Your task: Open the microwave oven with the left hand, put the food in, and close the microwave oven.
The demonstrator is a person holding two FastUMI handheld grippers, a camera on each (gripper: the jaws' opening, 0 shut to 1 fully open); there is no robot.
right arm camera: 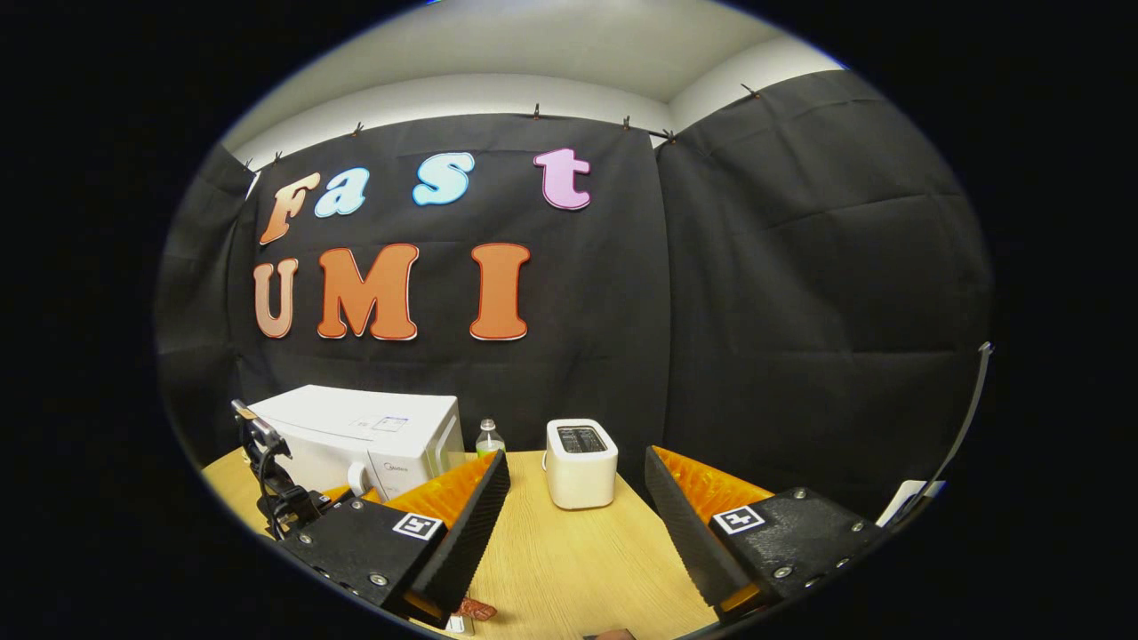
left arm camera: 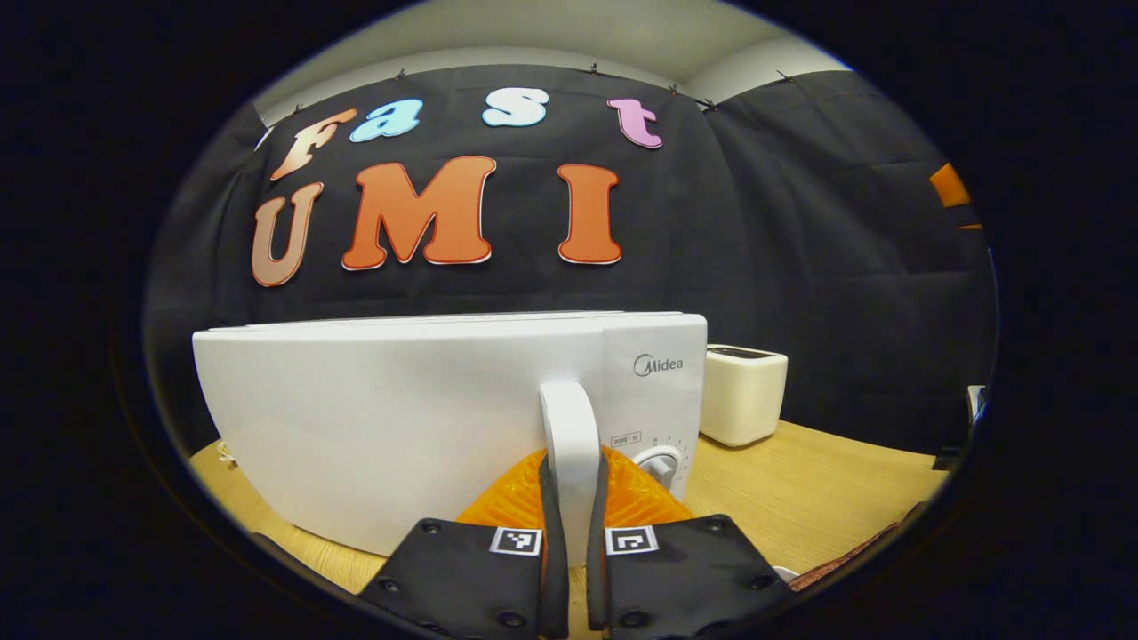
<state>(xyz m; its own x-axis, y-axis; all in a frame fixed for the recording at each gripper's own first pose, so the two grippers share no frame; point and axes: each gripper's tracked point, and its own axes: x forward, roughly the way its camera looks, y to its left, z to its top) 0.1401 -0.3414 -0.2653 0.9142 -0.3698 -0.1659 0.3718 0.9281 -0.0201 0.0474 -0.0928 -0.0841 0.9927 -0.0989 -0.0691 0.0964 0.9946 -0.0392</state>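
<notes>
— White plastic between the jaws, was it? Where did the handle (left arm camera: 569, 436) sit?

— Dead ahead of the left gripper (left arm camera: 572, 498), right between its two fingers. Both of them pressed on it from either side, so that gripper was clamped on the handle.

— And how did the handle run?

— Upright. Its long axis stood vertical on the door (left arm camera: 400, 427) of the microwave (right arm camera: 360, 440), and the fingers flanked it left and right, crossing that axis squarely. The door looked closed, or nearly so; I could not tell if a gap had started.

— Which way did the oven face?

— Front toward the left gripper. The handle was at the edge of the door next to the dial (left arm camera: 660, 464), which lay just right of the jaws, so I judged the hinge to be at the far left and the pull to call for an arc back toward the holder and round to the left.

— The other hand?

— The right gripper (right arm camera: 576, 511) had its jaws spread wide with nothing between them. It hung well apart from the oven, which lay ahead and to its left on the worktop (right arm camera: 569, 560). A toaster (right arm camera: 581, 462) stood straight ahead of those jaws, and a bottle (right arm camera: 487, 437) beside the oven.

— So the left was nearer?

— Much nearer; it was touching. I could not make out the food with any certainty.
</notes>
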